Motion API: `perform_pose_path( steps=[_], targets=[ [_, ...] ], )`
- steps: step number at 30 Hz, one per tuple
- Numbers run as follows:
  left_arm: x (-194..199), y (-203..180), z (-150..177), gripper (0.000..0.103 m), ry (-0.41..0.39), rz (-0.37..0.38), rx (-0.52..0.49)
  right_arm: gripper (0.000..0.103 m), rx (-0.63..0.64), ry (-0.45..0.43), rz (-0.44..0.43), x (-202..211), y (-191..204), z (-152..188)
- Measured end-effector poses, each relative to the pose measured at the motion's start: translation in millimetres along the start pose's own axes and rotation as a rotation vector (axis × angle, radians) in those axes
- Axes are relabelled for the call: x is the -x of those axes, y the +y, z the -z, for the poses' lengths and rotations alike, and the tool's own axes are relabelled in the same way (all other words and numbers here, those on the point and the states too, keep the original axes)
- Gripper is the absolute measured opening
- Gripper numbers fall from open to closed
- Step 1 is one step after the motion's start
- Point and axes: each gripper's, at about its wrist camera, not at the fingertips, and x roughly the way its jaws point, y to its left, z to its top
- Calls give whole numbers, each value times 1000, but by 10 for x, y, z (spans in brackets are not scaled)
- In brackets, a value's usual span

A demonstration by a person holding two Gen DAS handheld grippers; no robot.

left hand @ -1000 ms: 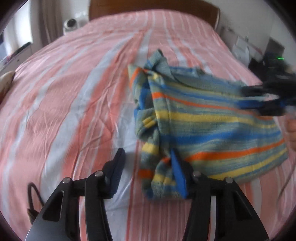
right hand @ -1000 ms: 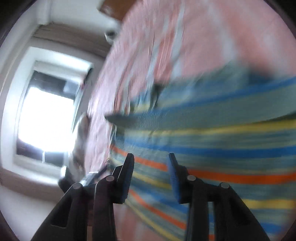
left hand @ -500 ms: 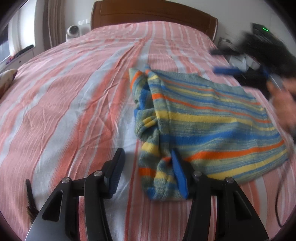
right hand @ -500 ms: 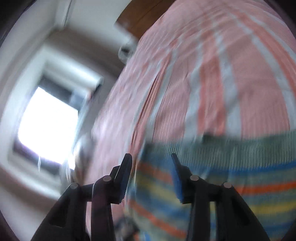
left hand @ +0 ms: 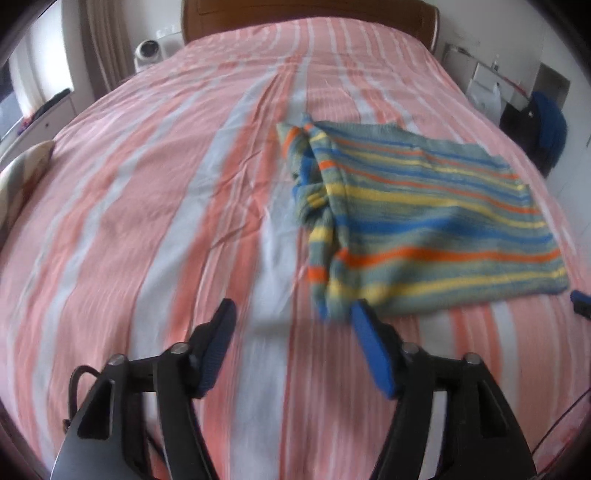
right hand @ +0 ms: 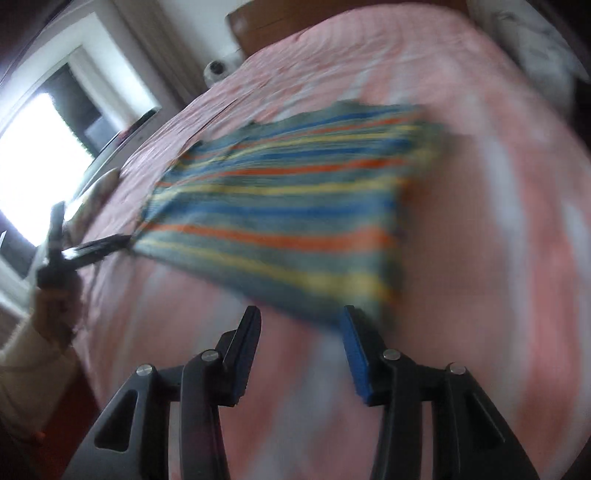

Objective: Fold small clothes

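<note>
A small knitted garment (left hand: 424, 225) with blue, yellow, orange and grey-green stripes lies flat on the bed, its left edge bunched into folds. It also shows in the right wrist view (right hand: 280, 206), blurred. My left gripper (left hand: 291, 314) is open and empty, just short of the garment's near left corner. My right gripper (right hand: 299, 317) is open and empty, just short of the garment's near edge. A blue tip of the right gripper shows at the right edge of the left wrist view (left hand: 580, 301). The left gripper shows in the right wrist view (right hand: 81, 251), at the garment's far corner.
The bed (left hand: 147, 221) has a pink, orange and white striped sheet and a wooden headboard (left hand: 303, 14). A pillow (left hand: 18, 177) lies at its left edge. A window (right hand: 40, 147) is on the left. Dark bags and clutter (left hand: 539, 125) stand beside the bed on the right.
The right gripper let go of the garment's far side and swung round to its near edge. The garment now lies flat. The left gripper drew back a little and opened wider.
</note>
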Motion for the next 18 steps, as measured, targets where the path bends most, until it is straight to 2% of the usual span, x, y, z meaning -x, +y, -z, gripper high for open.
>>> perform_pose_path(
  steps=[1,3,5,7,10,11,13,14,18],
  targets=[
    [82,-21,52,82,-18,10,8,53,-8,-58,53,156,-44,142],
    [225,-128,171,89,-74,25,7,65,-25,-133,125,277,-62,274],
    [257,-274,262,95,-107,28,-20,66,-56,-180,184,334,-84,423],
    [166,-435,337,96,-96,34,-68,66,-106,-187,186,256,-133,493],
    [-83,-602,479,98,-37,10,-146,71,-88,-209,215,158,-110,553],
    [-111,-620,546,100,-62,1,-155,75,-81,-204,203,138,-128,552],
    [-97,-619,657,102,-148,-12,-147,77,-83,-213,189,109,-127,551],
    [-90,-612,679,102,-164,-11,-145,77,-84,-219,185,92,-113,555],
    [-65,-529,628,102,-143,40,-125,77,-80,-236,181,24,-92,604]
  ],
)
